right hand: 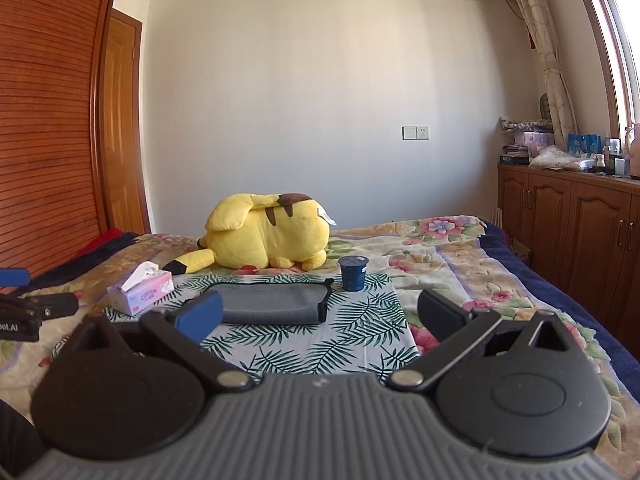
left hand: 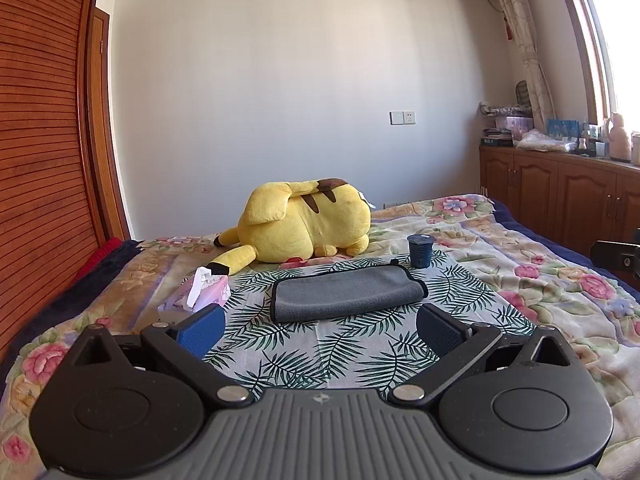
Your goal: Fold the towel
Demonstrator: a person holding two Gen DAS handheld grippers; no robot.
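Note:
A grey towel (left hand: 346,292) with dark trim lies folded on a leaf-print cloth (left hand: 320,352) on the bed. It also shows in the right wrist view (right hand: 272,303). My left gripper (left hand: 320,330) is open and empty, held a little short of the towel's near edge. My right gripper (right hand: 320,316) is open and empty, short of the towel and to its right; its blue left fingertip (right hand: 200,316) overlaps the towel's left end in the view. The left gripper's side shows at the left edge of the right wrist view (right hand: 24,312).
A yellow plush toy (left hand: 300,224) lies behind the towel. A dark blue cup (left hand: 420,251) stands at the towel's far right corner. A pink tissue box (left hand: 200,292) sits to its left. Wooden cabinets (left hand: 560,200) line the right wall, a wardrobe (left hand: 40,140) the left.

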